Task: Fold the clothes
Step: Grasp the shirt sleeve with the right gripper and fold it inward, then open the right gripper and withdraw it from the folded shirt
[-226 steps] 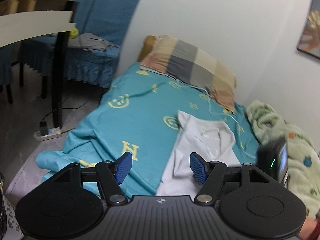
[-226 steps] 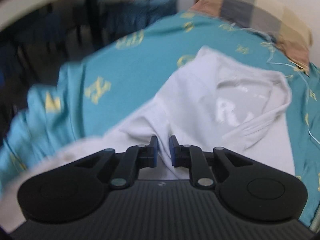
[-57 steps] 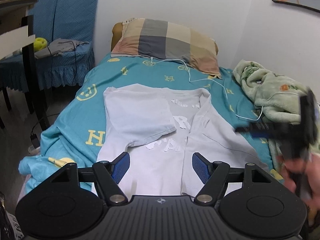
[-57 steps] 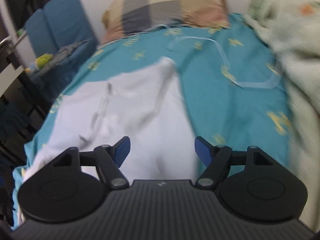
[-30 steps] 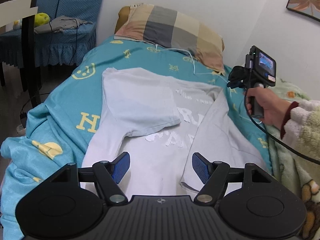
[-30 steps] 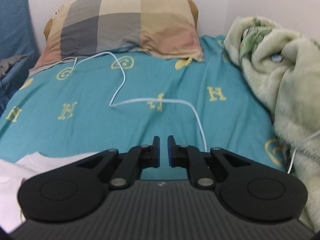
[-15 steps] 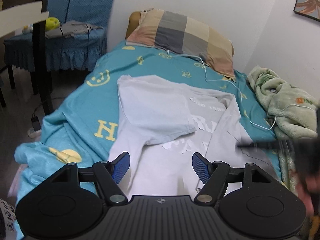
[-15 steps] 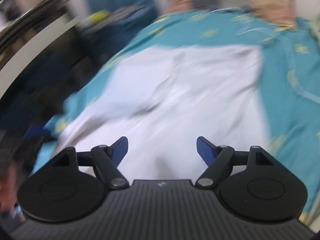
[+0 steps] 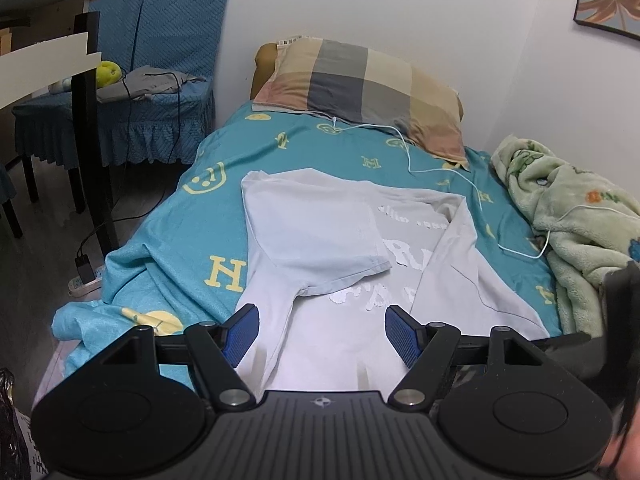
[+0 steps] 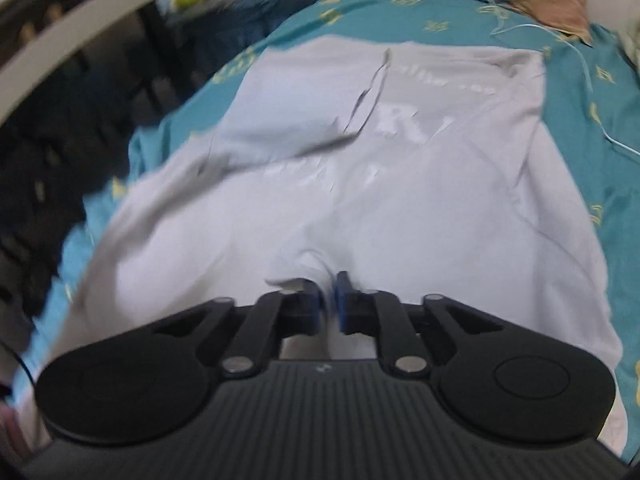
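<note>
A white T-shirt [image 9: 340, 240] with pale lettering lies on the teal bedsheet [image 9: 192, 232], collar toward the pillow, both sleeves folded in over the chest. My left gripper [image 9: 322, 330] hangs open above the shirt's lower part, with nothing between its blue pads. In the right wrist view the T-shirt [image 10: 400, 200] fills the frame. My right gripper [image 10: 329, 296] is shut on a bunched fold of the shirt's near edge. Fabric shows between its pads. The right gripper's dark body [image 9: 616, 320] is blurred at the left wrist view's right edge.
A checked pillow [image 9: 360, 88] lies at the head of the bed. A white cable [image 9: 460, 172] runs from it to a green blanket [image 9: 568, 208] heaped on the right. Left of the bed stand a blue-covered chair [image 9: 152, 80], a table [image 9: 48, 60] and a power strip [image 9: 84, 276].
My right gripper swung from the pillow end to the shirt's near edge, opened on the way, then shut on the fabric. The left gripper drifted slightly and stays open.
</note>
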Tool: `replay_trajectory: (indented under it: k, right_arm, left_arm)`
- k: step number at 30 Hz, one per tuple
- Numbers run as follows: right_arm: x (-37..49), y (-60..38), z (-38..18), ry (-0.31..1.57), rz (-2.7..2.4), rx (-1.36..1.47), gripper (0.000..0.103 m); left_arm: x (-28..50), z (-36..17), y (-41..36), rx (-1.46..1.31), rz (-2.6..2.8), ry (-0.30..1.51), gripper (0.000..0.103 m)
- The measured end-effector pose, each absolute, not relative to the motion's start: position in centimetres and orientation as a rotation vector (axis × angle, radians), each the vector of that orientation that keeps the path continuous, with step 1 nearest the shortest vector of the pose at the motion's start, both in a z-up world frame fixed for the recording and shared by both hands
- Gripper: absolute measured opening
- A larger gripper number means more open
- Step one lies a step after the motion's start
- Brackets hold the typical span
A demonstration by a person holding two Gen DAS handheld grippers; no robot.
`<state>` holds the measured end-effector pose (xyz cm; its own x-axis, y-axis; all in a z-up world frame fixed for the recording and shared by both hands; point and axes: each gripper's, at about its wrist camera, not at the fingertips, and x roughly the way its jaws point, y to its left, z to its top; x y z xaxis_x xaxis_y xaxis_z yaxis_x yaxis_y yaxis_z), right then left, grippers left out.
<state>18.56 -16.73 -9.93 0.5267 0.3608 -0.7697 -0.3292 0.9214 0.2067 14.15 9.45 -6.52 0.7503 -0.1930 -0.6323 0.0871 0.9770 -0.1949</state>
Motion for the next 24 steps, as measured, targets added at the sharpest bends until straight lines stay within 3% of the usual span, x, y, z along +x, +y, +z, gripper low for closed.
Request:
replay_trajectory:
  k: [11,17,24]
  right_arm:
    - [26.1,-21.4,1.8,0.720,0.275,0.334,0.007]
    - [32.6,-18.8,2.3,0.688,0.235,0.439,0.007]
    - [33.0,-15.4,-0.1,0.750,0.288,0.310,0.009]
  left_arm:
    - [13.9,-5.6,11.1,-0.249,-0.147,0.690,0.072]
    - [14.2,-5.7,12.3,-0.302,-0.127,0.690,0.072]
    - [16.1,-7.9,12.6,-0.346,-0.152,0.735,0.072]
